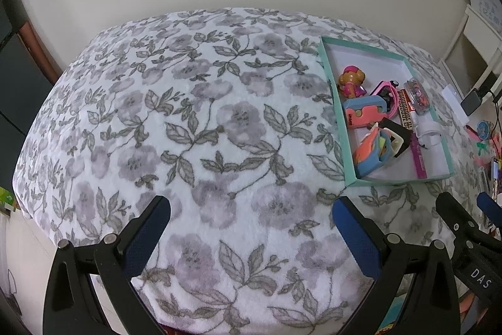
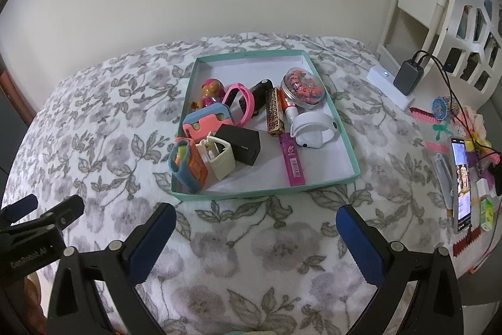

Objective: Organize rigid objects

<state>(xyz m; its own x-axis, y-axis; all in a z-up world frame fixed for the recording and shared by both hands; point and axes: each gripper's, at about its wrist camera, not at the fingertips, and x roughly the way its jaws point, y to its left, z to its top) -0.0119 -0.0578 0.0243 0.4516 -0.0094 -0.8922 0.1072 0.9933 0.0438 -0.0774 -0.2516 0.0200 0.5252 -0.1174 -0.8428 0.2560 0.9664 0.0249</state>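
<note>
A teal box tray point(image 2: 345, 127) lies on the floral blanket and also shows in the left wrist view point(image 1: 332, 90). Inside are a pink doll figure point(image 2: 210, 90), a pink band point(image 2: 240, 102), a black block point(image 2: 243, 144), a cream holder point(image 2: 219, 157), an orange and blue toy point(image 2: 186, 165), a gold patterned bar point(image 2: 274, 112), a round tin of beads point(image 2: 302, 87), a white clip point(image 2: 313, 127) and a magenta strip point(image 2: 293, 160). My left gripper point(image 1: 251, 217) is open and empty over bare blanket, left of the tray. My right gripper point(image 2: 255, 225) is open and empty just before the tray's near edge.
The floral blanket point(image 1: 188, 121) covers a bed against a plain wall. Right of the tray lie a phone point(image 2: 461, 184), a power bank with cables point(image 2: 408, 77), a white box point(image 2: 387, 85) and small coloured items. A white shelf unit point(image 2: 439, 11) stands at the right.
</note>
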